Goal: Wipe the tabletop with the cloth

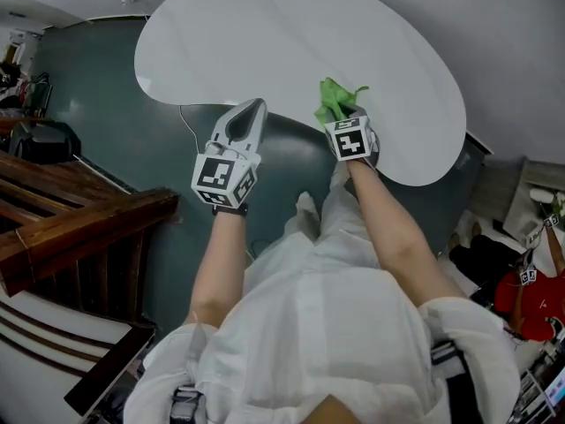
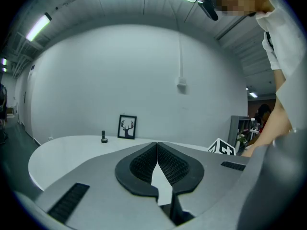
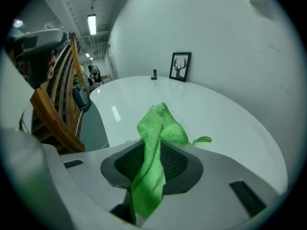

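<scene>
Your desk [image 1: 265, 42] is a broad white curved top. At its far edge a framed deer picture [image 2: 127, 127] stands against the wall, and a small dark object [image 2: 103, 138] sits on the desk just beside it. Off the desk's left side there's a wooden railing [image 1: 79, 228], well apart from both claws.

Your left claw [image 2: 157, 145] is clenched tip to tip with nothing in it, and it hangs at the desk's near edge, by the inward curve.

Your right claw [image 3: 154, 152] is over the desk's near edge too, to the right of the left one, and it's clamped on the green cloth [image 3: 160, 123]. The cloth runs through between the jaws. One bunched end pokes out past the tips toward the desk's middle, and the other hangs back into the claw's throat. I can't tell whether the cloth touches the desk.
</scene>
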Demonstrator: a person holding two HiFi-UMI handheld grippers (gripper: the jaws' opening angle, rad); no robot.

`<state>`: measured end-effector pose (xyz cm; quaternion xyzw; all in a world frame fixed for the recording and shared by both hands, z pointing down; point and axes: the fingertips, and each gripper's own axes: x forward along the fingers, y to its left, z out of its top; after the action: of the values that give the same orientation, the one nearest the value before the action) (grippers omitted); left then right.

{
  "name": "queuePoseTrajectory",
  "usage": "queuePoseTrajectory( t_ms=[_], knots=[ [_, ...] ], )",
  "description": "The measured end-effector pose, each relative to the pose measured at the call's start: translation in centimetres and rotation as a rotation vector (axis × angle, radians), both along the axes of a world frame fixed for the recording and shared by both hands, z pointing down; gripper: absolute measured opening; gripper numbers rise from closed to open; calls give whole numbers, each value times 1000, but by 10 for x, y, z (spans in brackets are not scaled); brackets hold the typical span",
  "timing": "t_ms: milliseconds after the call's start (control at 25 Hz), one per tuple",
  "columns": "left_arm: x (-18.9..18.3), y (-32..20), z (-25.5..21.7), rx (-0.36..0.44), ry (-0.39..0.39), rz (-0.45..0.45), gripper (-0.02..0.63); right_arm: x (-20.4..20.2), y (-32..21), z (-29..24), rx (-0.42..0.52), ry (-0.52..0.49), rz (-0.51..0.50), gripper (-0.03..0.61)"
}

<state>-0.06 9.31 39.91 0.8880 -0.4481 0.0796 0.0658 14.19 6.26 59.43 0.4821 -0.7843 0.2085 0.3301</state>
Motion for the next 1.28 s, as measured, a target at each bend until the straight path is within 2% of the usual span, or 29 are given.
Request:
queuePoseTrajectory(
  t_ms=[160,320,880,1280],
  knots=[
    [26,-8,6,-19,-3,47,17,12,3,10,-10,40,-19,97],
    [49,-16,15,-37,2,88,17,47,15,15,-6,67,11,97],
    [121,-43,24,-53,18,214,17,237,92,27,-61,141,325,97],
    [143,-60,26,-68,18,240,17,347,117,29,-115,230,509,97]
  ],
)
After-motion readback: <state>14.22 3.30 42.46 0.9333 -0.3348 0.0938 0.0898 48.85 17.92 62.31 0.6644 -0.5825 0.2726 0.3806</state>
